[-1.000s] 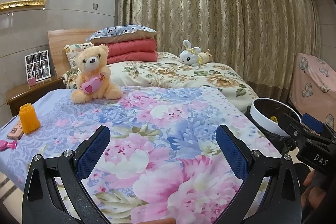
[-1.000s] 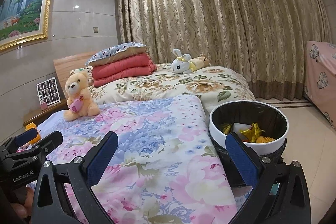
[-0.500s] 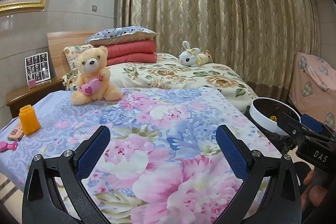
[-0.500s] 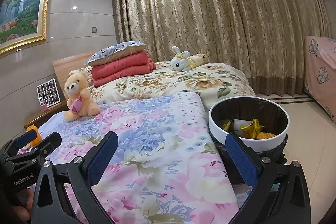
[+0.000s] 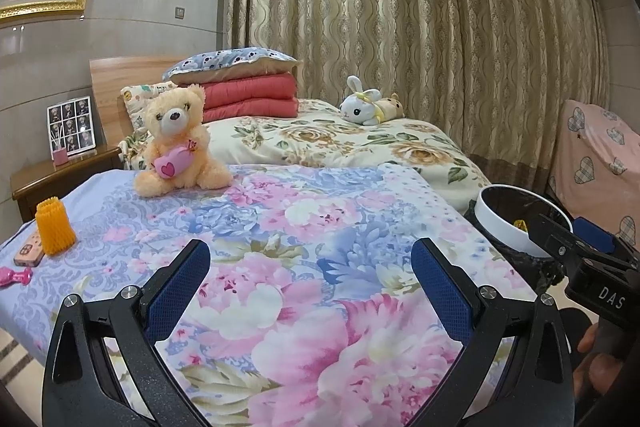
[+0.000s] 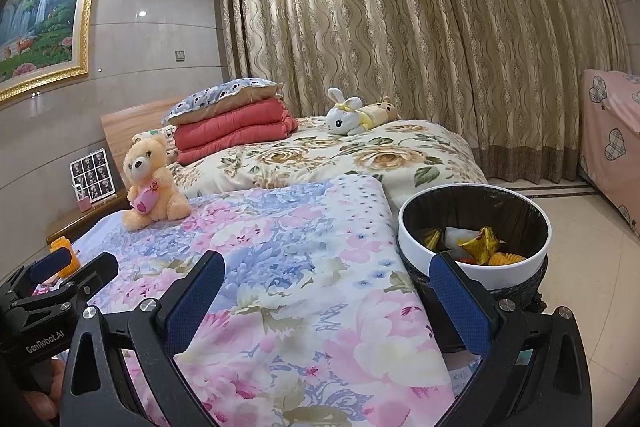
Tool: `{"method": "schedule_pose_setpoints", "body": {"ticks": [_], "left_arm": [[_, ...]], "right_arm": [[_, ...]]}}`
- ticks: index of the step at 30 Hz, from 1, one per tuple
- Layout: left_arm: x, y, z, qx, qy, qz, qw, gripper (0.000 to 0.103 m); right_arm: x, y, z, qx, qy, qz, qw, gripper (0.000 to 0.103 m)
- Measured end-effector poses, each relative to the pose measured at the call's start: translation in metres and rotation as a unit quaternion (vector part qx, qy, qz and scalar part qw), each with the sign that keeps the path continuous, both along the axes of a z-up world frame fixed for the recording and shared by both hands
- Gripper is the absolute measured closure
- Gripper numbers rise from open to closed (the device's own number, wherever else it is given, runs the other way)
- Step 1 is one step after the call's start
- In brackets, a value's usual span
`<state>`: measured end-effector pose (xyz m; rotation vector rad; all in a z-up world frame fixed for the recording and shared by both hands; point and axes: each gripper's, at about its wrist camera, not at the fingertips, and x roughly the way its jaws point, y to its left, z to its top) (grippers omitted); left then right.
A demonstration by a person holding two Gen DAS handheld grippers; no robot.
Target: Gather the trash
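Note:
A white trash bin (image 6: pixel 476 269) with a black liner stands on the floor at the bed's right side. It holds a gold star foil (image 6: pixel 482 241), yellow wrappers and white paper. It also shows in the left wrist view (image 5: pixel 504 223). An orange foam net (image 5: pixel 54 231) stands on the floral bedspread (image 5: pixel 304 251) at the left edge. My left gripper (image 5: pixel 310 283) is open and empty above the bedspread. My right gripper (image 6: pixel 326 297) is open and empty between the bedspread and the bin.
A teddy bear (image 5: pixel 180 143) sits on the bedspread. A small game controller (image 5: pixel 29 250) and a pink toy (image 5: pixel 14 275) lie beside the orange net. Folded red quilts (image 5: pixel 248 99), a pillow, a plush rabbit (image 5: pixel 366 107), a nightstand (image 5: pixel 56 173) and curtains stand behind.
Both grippers have drifted slightly; the right view has lifted and turned a little, so the bin sits lower. Both stay open and empty.

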<state>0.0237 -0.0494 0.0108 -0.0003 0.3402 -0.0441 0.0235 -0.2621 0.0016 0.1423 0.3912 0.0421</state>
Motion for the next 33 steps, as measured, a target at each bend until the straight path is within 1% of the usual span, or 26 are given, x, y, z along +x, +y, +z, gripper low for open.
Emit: {"method": "schedule_pose_setpoints", "body": {"ticks": [33], "left_arm": [[-0.0016,-0.0017,-0.0013,0.003,0.002,-0.005,1.0000,0.000]], "right_arm": [[0.0003,-0.0011,0.0002,0.000,0.001,-0.001,1.000,0.000]]}}
